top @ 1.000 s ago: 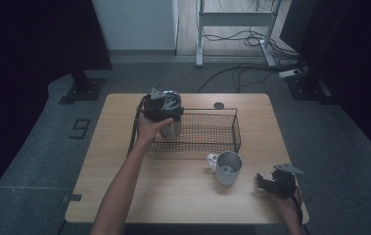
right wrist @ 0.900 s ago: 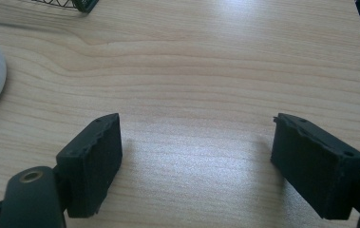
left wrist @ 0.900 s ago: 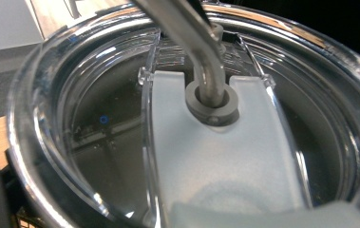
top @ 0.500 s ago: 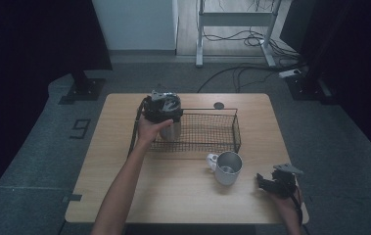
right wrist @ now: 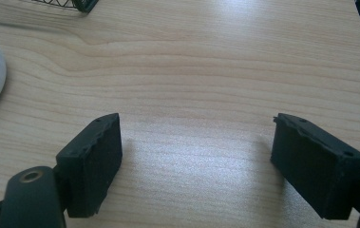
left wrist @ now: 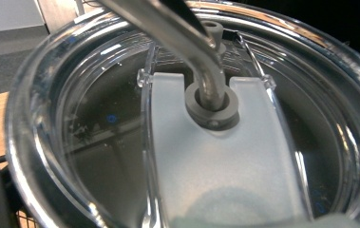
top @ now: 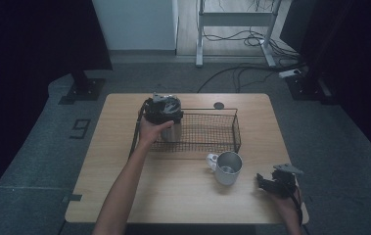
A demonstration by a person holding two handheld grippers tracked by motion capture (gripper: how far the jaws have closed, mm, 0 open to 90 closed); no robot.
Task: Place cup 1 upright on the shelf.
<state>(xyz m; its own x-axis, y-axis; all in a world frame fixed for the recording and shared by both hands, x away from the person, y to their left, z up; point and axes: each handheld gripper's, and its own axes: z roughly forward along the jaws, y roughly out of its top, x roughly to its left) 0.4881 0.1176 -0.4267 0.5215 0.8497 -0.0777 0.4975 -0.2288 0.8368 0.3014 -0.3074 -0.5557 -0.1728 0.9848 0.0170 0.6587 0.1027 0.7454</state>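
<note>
One pale wooden table (top: 124, 196) on grey carpet (top: 36, 161), dark surroundings

Steel tumbler (top: 172, 131) stands upright at the left end of the wire basket (top: 207, 131), w/ a hand wrapped round its side; can't tell whether its base sits inside the basket or just beside it. Body is brushed metal, top closed by a clear plastic lid (left wrist: 97, 142). In the left gripper view the lid is seen close from above: transparent rim, frosted white slider strip (left wrist: 215, 175) across the middle, grey grommet (left wrist: 212, 105) in it. A bent metal straw (left wrist: 177, 33) passes through that grommet and leans toward upper left. Inside looks dark thru the lid; contents can't be told.
</note>
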